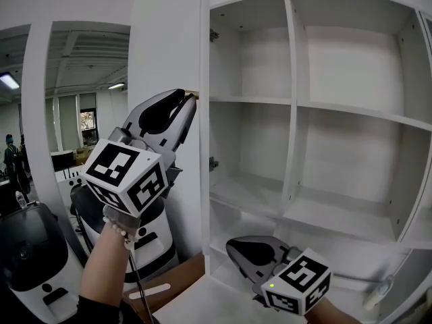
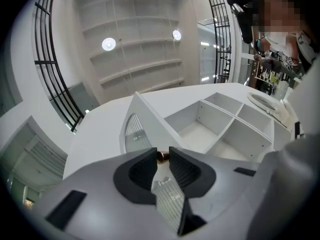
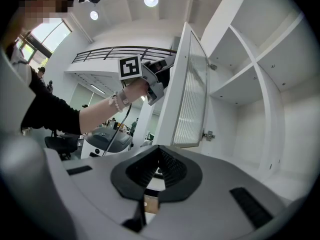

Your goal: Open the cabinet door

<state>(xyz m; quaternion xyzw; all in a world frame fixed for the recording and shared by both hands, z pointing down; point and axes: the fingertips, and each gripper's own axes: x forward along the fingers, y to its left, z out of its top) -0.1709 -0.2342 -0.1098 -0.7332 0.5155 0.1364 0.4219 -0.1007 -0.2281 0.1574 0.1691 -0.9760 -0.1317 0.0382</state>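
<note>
Step in hand: the pull on the door, judged late in the swing.

White-framed cabinet door with ribbed glass panel [image 3: 192, 94] is seen standing well out from the white open-fronted cabinet [image 1: 291, 59], roughly square to its front. It is hung on the left wall by two small metal hinges [image 1: 213, 162]. The compartments are exposed in the head view and appear empty.

Left gripper [image 2: 162, 157] is raised to the door's free edge. Its jaws are closed onto the small brass-coloured round knob [image 2: 161, 155], which is pinched between the two black ribbed pads [image 2: 140, 169]. In the head view the same knob [image 1: 194, 94] is just visible at the jaw tips, against the door's edge.

Right gripper [image 3: 159, 155] is held low in front of the bottom shelf, well apart from the door. Its jaws are pressed together with nothing between them. It is judged idle in this step.

Progress: the opening is judged largely done, since the interior is already fully accessible.

Next move, as a judgement only:
- If more opening is wanted, the knob should be carried along the arc about the hinges, not pulled straight, so that the small knob is not slipped from the pads.
- Otherwise the jaws are to be spread and the left gripper drawn clear of the door's edge without knocking it.
</note>
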